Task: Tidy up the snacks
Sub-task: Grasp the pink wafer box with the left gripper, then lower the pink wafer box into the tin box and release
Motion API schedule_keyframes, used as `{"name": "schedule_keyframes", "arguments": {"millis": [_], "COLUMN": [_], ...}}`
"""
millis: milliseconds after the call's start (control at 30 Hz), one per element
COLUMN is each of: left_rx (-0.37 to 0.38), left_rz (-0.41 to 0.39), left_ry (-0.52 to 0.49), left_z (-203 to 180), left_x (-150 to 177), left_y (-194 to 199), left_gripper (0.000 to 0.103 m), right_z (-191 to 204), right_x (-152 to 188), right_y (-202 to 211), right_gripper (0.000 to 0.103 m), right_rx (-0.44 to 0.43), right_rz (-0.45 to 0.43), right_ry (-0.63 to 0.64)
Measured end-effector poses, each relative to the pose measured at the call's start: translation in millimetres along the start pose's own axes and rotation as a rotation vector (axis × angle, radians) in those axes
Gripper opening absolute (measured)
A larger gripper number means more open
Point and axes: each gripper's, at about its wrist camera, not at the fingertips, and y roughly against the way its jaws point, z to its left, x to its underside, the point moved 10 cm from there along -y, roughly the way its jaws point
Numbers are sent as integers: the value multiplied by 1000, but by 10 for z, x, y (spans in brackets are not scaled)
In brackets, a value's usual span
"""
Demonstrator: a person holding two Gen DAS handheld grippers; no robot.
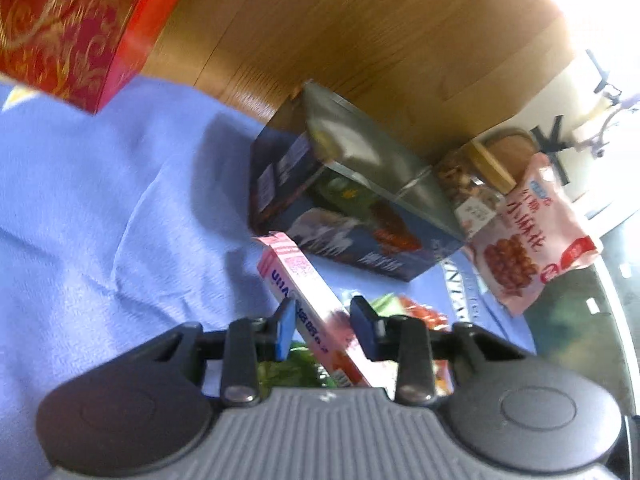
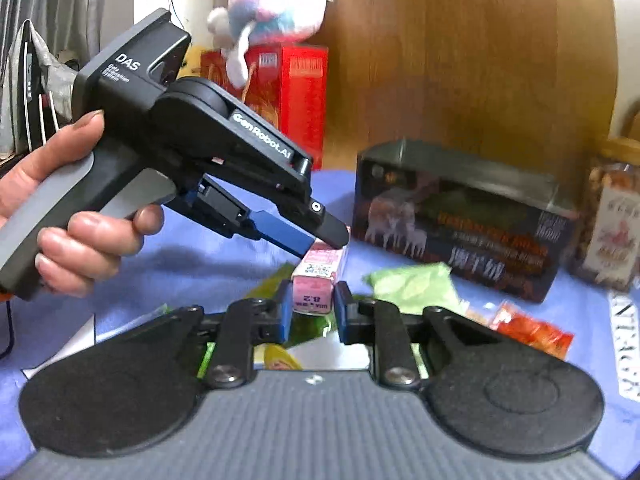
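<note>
A slim pink snack box (image 1: 304, 284) lies slanted between the fingers of my left gripper (image 1: 324, 312), whose pads press its sides. In the right wrist view, a person's hand (image 2: 60, 220) holds that left gripper (image 2: 322, 242), clamped on the far end of the pink box (image 2: 316, 280). My right gripper (image 2: 312, 300) has its pads against both sides of the box's near end. The box hangs over loose packets on a blue cloth (image 1: 100, 200).
A dark gift box (image 2: 460, 220) stands behind, with a jar of nuts (image 2: 612, 220) to its right. A pink bag (image 1: 528, 240) leans nearby. Green (image 2: 412, 284) and orange (image 2: 532, 330) packets lie on the cloth. A red box (image 2: 296, 92) carries a plush toy (image 2: 272, 12).
</note>
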Motion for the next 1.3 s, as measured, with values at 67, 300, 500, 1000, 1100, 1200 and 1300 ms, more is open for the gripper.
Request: {"name": "schedule_keyframes", "arguments": {"millis": [67, 300, 500, 1000, 1100, 1200, 1300], "left_rx": [16, 57, -18, -182, -150, -165, -195], "left_rz": [-22, -100, -44, -175, -104, -98, -120], "left_ry": [-22, -114, -58, -41, -17, -2, -1], "left_z": [-123, -611, -432, 142, 181, 206, 243], "left_x": [-46, -566, -1104, -1013, -909, -892, -938], "left_y": [135, 162, -570, -331, -504, -536, -470], "left_gripper": [30, 30, 39, 56, 48, 46, 46], "right_z": [-21, -309, -925, -2063, -2041, -1908, -1753], "right_x": [-92, -542, -847, -327, -309, -362, -387], "right_y": [106, 218, -366, -125, -225, -241, -149], "right_gripper": [24, 24, 25, 42, 49, 51, 47], "right_rx": [-8, 58, 114, 326, 222, 219, 176], "right_rz": [-38, -145, -97, -138, -150, -122, -108], "right_ry": [-22, -12, -137, -469, -569, -534, -497]}}
